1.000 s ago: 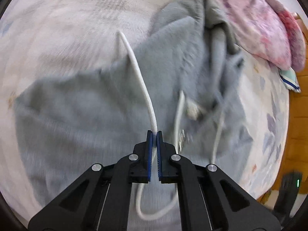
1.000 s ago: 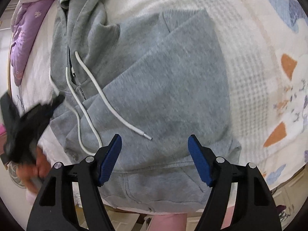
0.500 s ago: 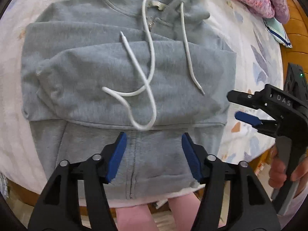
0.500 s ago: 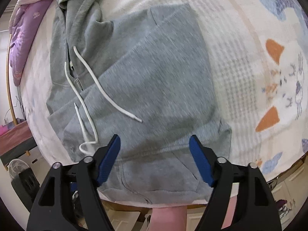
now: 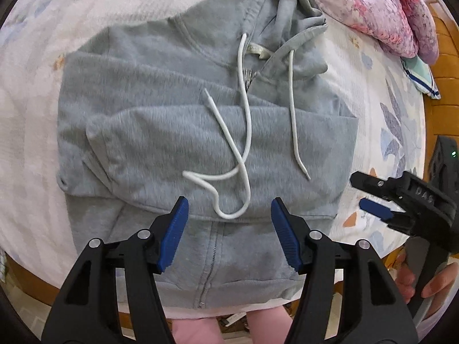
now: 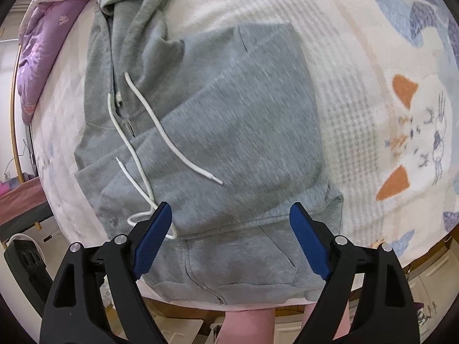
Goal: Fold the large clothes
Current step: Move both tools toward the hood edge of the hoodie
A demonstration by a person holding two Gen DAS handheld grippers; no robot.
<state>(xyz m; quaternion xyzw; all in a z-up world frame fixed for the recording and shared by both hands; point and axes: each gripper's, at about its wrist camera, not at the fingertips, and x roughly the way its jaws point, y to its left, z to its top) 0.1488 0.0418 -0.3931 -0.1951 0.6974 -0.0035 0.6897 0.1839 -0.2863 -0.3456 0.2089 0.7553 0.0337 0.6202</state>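
Note:
A grey zip hoodie [image 5: 160,132] lies flat on the bed with both sleeves folded across its chest and the hood at the far end. It also shows in the right wrist view [image 6: 246,132]. Its white drawstrings [image 5: 243,132] lie loose on the folded sleeves. My left gripper [image 5: 229,229] is open and empty above the hoodie's lower front near the zip. My right gripper [image 6: 231,238] is open and empty above the hem on the right side; it also shows at the right edge of the left wrist view [image 5: 381,200].
The bed sheet [image 6: 373,86] is pale with a cartoon cat print. A pink and purple quilt [image 5: 381,8] lies bunched beyond the hood. The bed's near edge runs just below the hem, with a wooden frame [image 5: 444,63] at the right.
My left gripper let go of the white drawstring, opened, and pulled back toward the hem. The drawstring now lies looped on the sleeves. My right gripper stayed open and shifted slightly closer.

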